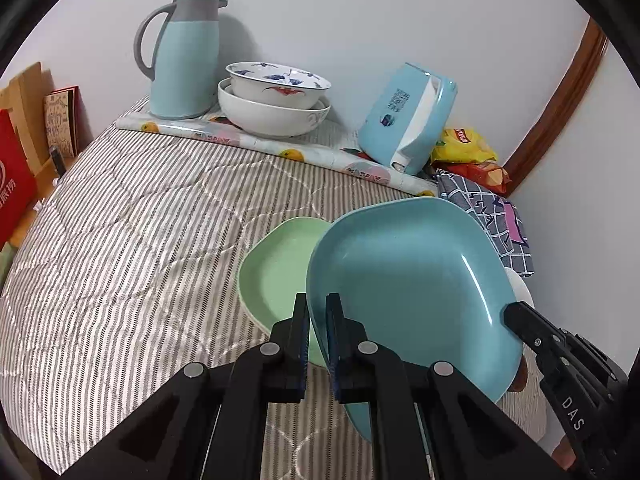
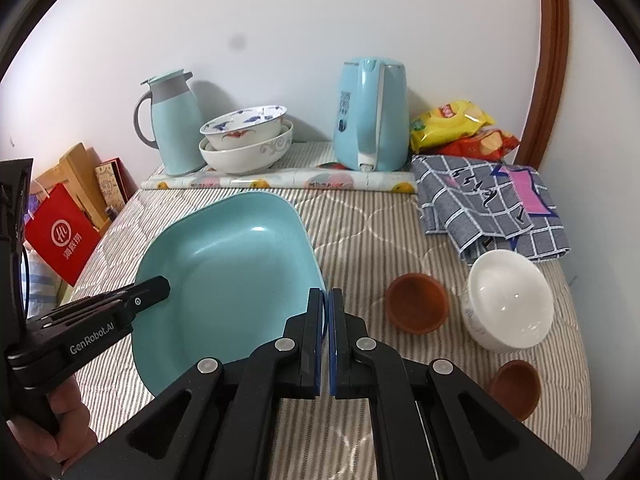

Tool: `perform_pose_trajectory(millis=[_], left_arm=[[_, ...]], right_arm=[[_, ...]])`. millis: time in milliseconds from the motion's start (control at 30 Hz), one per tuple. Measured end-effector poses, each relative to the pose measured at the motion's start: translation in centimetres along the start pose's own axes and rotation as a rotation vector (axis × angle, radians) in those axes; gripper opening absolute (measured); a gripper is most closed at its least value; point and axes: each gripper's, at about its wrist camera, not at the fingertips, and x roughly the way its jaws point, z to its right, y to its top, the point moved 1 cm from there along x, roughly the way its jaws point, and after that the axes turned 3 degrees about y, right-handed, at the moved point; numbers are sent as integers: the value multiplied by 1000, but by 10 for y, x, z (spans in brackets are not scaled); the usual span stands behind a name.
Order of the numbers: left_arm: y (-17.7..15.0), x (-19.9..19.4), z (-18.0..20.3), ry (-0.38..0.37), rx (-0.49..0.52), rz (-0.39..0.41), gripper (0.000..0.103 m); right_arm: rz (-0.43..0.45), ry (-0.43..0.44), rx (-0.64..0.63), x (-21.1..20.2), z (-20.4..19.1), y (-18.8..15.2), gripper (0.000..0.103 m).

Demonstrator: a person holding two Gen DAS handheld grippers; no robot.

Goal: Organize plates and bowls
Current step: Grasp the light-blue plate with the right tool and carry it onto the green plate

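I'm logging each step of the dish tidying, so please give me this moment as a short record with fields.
held item: blue plate, tilted, off the bed
left tool: shut on blue plate's rim
right tool: shut on opposite rim
beneath plate: green plate on striped quilt
stacked already: patterned bowl in white bowl
loose: white bowls, two brown bowls
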Motion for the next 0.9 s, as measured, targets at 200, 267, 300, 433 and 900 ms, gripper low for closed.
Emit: perform_pose_trajectory(millis=[200,267,300,433,900], left_arm=[[1,7,-11,-2,-22,-16,9],[0,11,-14,-1,-26,-21,9],[0,12,-15,0,-28,-25,9],[-1,19,-19,5,-41,-36,9],[2,47,-34,32,-89,-79,9]], right_arm=[[-24,8,-10,12,-7,-2,2],[-28,6,-18,16,-9,-1,2],[-30,7,-21,17,-10,0,2],[-37,3,-38,24,-13,3,3],[-79,46,-58,61,-14,9,3]])
